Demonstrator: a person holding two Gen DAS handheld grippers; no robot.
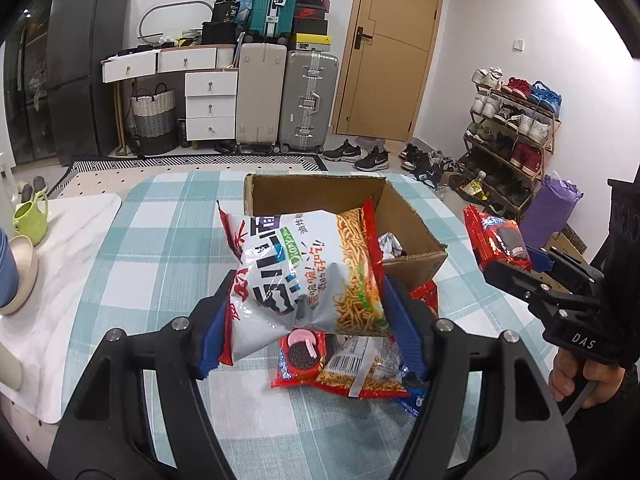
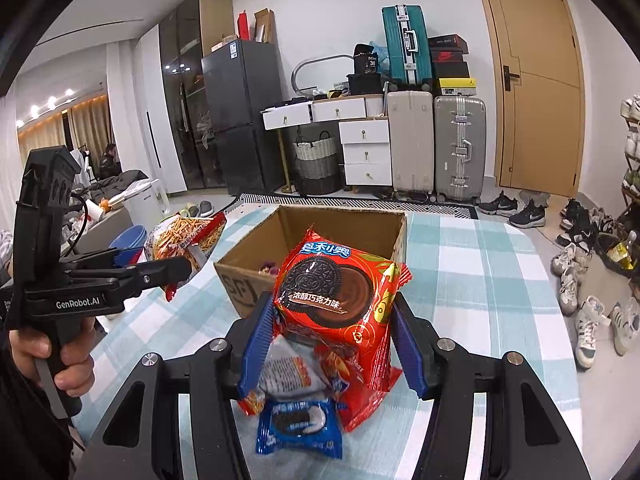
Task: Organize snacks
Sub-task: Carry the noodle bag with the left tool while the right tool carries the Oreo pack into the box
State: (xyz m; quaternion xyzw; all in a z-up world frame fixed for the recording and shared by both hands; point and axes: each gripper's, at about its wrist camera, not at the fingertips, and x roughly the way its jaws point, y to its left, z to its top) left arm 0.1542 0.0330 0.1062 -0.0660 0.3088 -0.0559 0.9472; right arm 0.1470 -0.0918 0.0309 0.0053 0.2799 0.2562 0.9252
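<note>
My left gripper (image 1: 308, 304) is shut on a white noodle-snack bag (image 1: 308, 272), held above the table in front of the open cardboard box (image 1: 416, 220). My right gripper (image 2: 332, 320) is shut on a red Oreo pack (image 2: 336, 284), lifted just short of the same box (image 2: 248, 256). Under the grippers lies a small pile: a red Oreo pack (image 1: 298, 356), a noodle bag (image 1: 360, 368) and a blue Oreo pack (image 2: 300, 428). Each gripper shows in the other view, the right gripper (image 1: 508, 256) at the right edge and the left gripper (image 2: 176, 264) at the left.
The table carries a teal-checked cloth (image 1: 160, 240). A green mug (image 1: 30, 216) and stacked bowls (image 1: 16, 276) stand at its left on a white cloth. A silver wrapper (image 1: 390, 244) lies inside the box. Suitcases, drawers, a shoe rack (image 1: 516, 132) and shoes line the floor beyond.
</note>
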